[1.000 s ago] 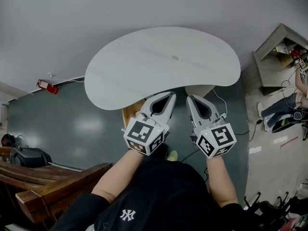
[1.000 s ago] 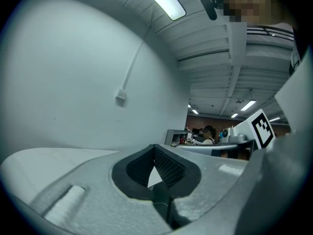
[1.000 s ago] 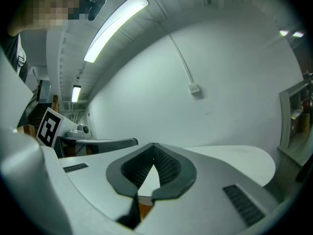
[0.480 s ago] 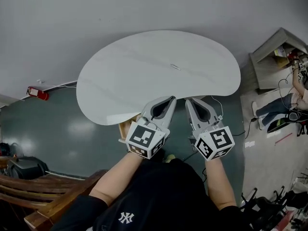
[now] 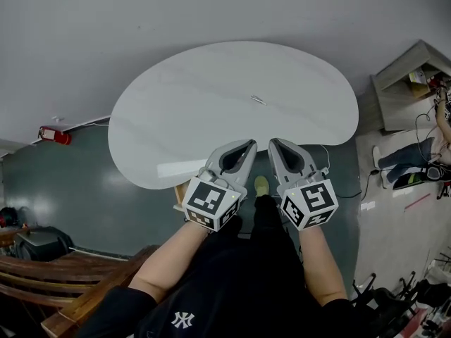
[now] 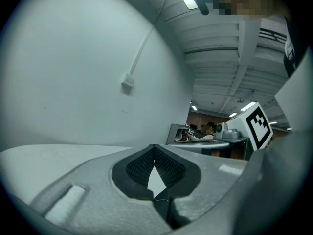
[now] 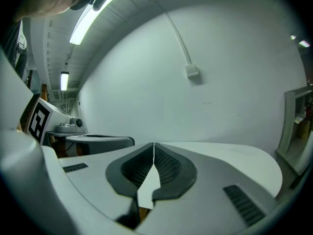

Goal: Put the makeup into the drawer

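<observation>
Makeup (likely the small slim grey item (image 5: pixel 258 100)) noted mid white kidney-shaped tabletop (image 5: pixel 176 118), untouched. Held at near edge: left grey hand-held gripper (image 5: pixel 246 146), right grey hand-held gripper (image 5: pixel 277 145), jaws together, empty. Judged unstarted: pick-up, stowing left.

- A white, kidney-shaped table (image 5: pixel 190 111) stands on a dark teal floor (image 5: pixel 84 189).
- One small slim item (image 5: pixel 258 100), too small to identify, lies near the tabletop's middle.
</observation>
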